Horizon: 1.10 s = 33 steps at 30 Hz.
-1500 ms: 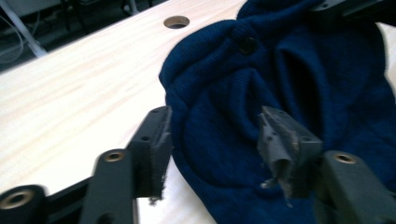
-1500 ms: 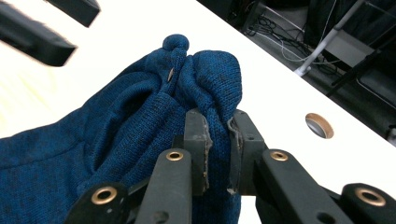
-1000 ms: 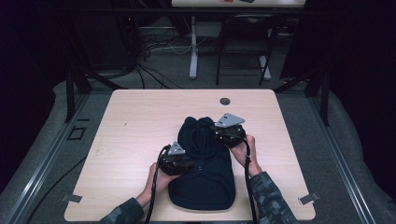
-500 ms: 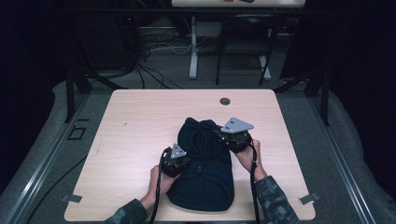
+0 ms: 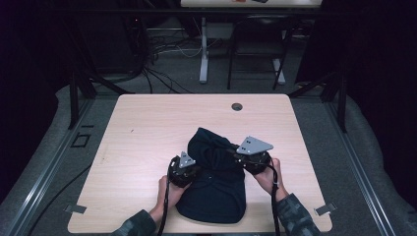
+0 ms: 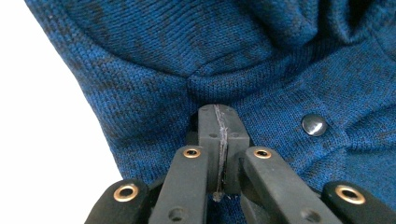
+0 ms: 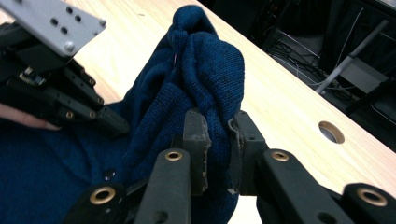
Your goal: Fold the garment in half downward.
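A dark blue knit garment [image 5: 216,182] lies bunched on the wooden table [image 5: 147,132], near the front edge. My left gripper [image 5: 195,170] sits at its left side, jaws pressed together on a fold of the knit [image 6: 154,84]; the gripper [image 6: 218,122] has a metal snap button [image 6: 314,125] just to its right. At the garment's right side, my right gripper [image 5: 236,157] is shut on a raised bunch of fabric [image 7: 210,70], which shows between the jaws of the gripper [image 7: 218,135]. The left gripper [image 7: 114,123] also appears across the cloth, with a hand behind it.
A round cable hole [image 5: 237,106] sits near the table's far edge, also seen as a hole [image 7: 331,132] in the right gripper view. Bare tabletop lies to the left and beyond the garment. Dark frames, cables and a table leg [image 5: 203,54] stand behind.
My right gripper has drawn toward the person and slightly right, pulling the bunched cloth with it. The left gripper has shifted a little nearer too.
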Motion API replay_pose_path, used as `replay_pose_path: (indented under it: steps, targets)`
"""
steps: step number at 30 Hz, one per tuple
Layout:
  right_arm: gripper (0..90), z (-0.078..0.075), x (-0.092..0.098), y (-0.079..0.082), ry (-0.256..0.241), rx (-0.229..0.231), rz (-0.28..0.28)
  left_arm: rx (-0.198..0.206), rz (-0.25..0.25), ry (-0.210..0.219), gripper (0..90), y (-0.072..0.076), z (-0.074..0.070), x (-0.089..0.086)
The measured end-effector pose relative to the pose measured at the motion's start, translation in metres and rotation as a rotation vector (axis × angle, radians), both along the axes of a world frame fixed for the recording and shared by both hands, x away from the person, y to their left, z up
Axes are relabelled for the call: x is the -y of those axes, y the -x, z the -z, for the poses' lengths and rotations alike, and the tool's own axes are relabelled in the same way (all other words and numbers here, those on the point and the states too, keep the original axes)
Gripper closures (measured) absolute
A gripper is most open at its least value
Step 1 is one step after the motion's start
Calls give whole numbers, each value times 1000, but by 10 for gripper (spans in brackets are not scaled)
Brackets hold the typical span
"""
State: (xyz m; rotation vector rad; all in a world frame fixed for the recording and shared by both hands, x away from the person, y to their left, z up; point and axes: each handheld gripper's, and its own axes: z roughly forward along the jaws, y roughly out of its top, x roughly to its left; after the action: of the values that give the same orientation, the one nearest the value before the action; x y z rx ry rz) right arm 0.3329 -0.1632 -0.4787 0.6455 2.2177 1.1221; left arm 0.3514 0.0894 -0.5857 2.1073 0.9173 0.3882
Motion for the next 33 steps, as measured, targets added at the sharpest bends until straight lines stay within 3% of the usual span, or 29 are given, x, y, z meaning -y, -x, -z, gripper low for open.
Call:
replay_pose_path:
  steps: [9,15,19,25,29,33]
  targets:
    - [784,6,9,13,-15,-38,-7,-1,-3,15,896,0,1,-2]
    - [783,8,9,24,-1,-39,-21,-11,13,31,872,-1,1,-4]
    - [783,13,9,30,0,-27,-27,-30,46,31,727,0,-4,-7]
    - [782,13,12,32,10,-43,-28,-35,39,15,557,5,-16,-22]
    - [781,12,14,32,5,-42,-29,-11,29,4,429,3,-26,-30]
    - [781,12,12,33,14,-41,-31,57,41,22,335,-6,-55,-36]
